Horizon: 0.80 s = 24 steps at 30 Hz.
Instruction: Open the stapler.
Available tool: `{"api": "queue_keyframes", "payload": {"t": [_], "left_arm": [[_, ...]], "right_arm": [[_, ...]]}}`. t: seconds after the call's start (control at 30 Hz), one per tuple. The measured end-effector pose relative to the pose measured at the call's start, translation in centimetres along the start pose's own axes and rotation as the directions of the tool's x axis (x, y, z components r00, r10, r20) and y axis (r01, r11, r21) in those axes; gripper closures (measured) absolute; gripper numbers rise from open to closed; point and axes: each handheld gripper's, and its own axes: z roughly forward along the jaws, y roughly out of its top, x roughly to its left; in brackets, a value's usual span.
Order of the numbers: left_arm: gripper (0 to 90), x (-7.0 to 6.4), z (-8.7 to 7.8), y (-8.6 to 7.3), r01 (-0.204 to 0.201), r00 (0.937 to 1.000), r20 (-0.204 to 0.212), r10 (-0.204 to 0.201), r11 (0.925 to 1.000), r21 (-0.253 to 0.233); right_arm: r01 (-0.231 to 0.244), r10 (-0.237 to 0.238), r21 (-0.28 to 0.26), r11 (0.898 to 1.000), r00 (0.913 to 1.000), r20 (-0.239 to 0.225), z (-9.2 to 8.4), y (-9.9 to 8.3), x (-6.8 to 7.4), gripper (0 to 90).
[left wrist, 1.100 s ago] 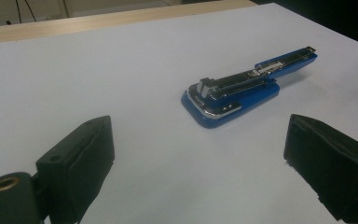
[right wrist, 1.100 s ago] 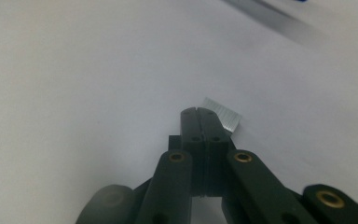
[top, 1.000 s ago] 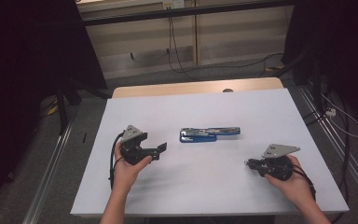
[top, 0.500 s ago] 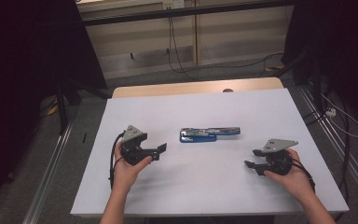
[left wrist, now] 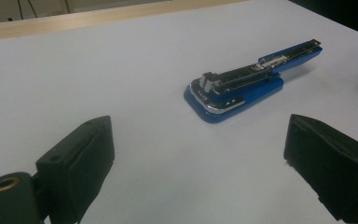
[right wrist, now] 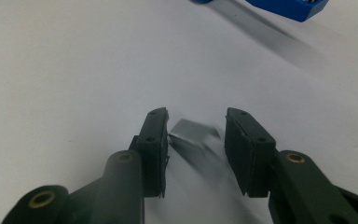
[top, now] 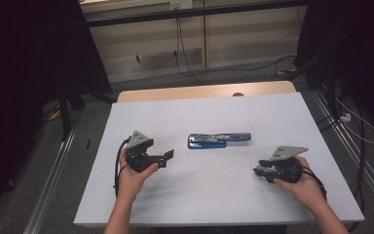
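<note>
Right hand-held gripper nearer, white table.

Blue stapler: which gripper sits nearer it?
Left. The left gripper is just beside the blue stapler's near-left end; the right gripper sits farther off, toward the near-right.

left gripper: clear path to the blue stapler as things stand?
Probably yes. The left gripper has its jaws wide open and aimed toward the opened-out blue stapler, with bare white table between them. The right gripper sits off to the other side.
</note>
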Motion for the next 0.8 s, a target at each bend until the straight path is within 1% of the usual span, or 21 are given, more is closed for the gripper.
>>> {"api": "queue_keyframes", "payload": {"t": [0.07,0.2,0.3,0.53,0.6,0.63,0.67,0.7,0.8], "left_arm": [[8.6,-0.02,0.03,0.0,0.002,1.0,0.001,-0.002,1.0,-0.002],[8.6,0.01,0.02,0.01,-0.001,1.0,0.001,0.001,1.0,0.002],[8.6,0.01,0.04,0.0,0.003,1.0,0.0,-0.003,1.0,0.0],[8.6,0.08,-0.05,0.02,0.001,1.0,-0.005,-0.001,1.0,0.002],[8.6,0.08,-0.07,0.01,0.006,1.0,-0.005,-0.006,1.0,-0.001],[8.6,0.14,-0.1,0.03,0.0,1.0,-0.007,0.001,1.0,0.003],[8.6,0.14,-0.1,0.03,0.002,1.0,-0.006,-0.002,1.0,0.002],[8.5,0.15,-0.11,0.03,0.003,1.0,-0.006,-0.003,1.0,0.001],[8.6,0.14,-0.12,0.05,0.008,0.9999,-0.01,-0.008,1.0,-0.004]], "right_arm": [[0.002,-0.002,0.0,1.0,1.0,0.003,-0.05,-0.04,-0.03,60.4],[-0.001,0.001,0.005,1.0,1.0,-0.002,-0.3,-0.18,-0.04,64.9],[-0.005,0.005,0.005,1.0,0.9999,-0.009,-0.52,-0.35,-0.02,65.0],[-0.012,0.013,0.013,1.0,0.9998,-0.014,-0.74,-0.45,0.07,64.9],[-0.027,0.027,0.009,1.0,0.9994,-0.021,-0.76,-0.49,0.03,61.7],[-0.023,0.023,0.008,1.0,0.9994,-0.024,-0.76,-0.5,0.04,60.2],[-0.013,0.013,0.009,1.0,0.9997,-0.02,-0.75,-0.48,0.08,57.6],[-0.009,0.009,0.01,1.0,0.9998,-0.02,-0.73,-0.47,0.12,56.9],[0.003,-0.003,0.02,1.0,0.9997,-0.023,-0.79,-0.44,0.26,60.4]]}}
